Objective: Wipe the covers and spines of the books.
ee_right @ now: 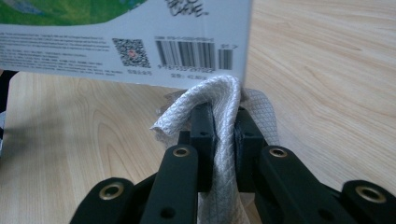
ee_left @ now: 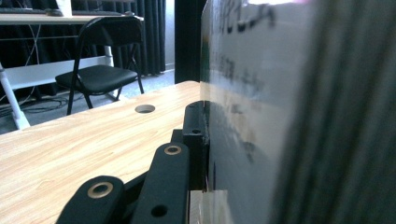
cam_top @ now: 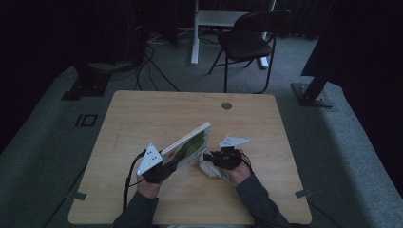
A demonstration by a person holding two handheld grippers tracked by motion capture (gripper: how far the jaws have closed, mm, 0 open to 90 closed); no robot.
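Apparently somewhere in the middle of wiping a book with a cloth; impossible to say more exactly.

Left gripper (cam_top: 167, 167): pressed together on the near lower corner of the book (cam_top: 190, 142), one black jaw flat against the cover in the left gripper view, the other hidden behind the cover. Holds the book raised and tilted above the table (cam_top: 138, 114), a little toward 6 o'clock from the table centre, spine end rising toward 1 o'clock and green printed cover facing toward 5 o'clock.

Right gripper (ee_right: 225, 122): pinching a fold of the white cloth (ee_right: 219, 93), with the loop standing out above the jaw tips and the rest hanging below. Sits at about 4 o'clock of the book, just beside its lower edge. Touches the bottom edge of the cover with the cloth loop, right under the barcode (ee_right: 191, 53), in the right gripper view.

Done so far, as a judgement: book picked up and steadied, cloth taken, cloth brought to the cover. Left to do, probably: pass the cloth over the rest of the cover toward 12 o'clock, maybe turn the book for the other face, then put both things down. No dirt or wet trace readable on the cover, so cleaned part not possible to tell.

Far side of the table bare except a round hole (cam_top: 226, 105) at 12 o'clock; black chair (cam_top: 247, 40) behind it.
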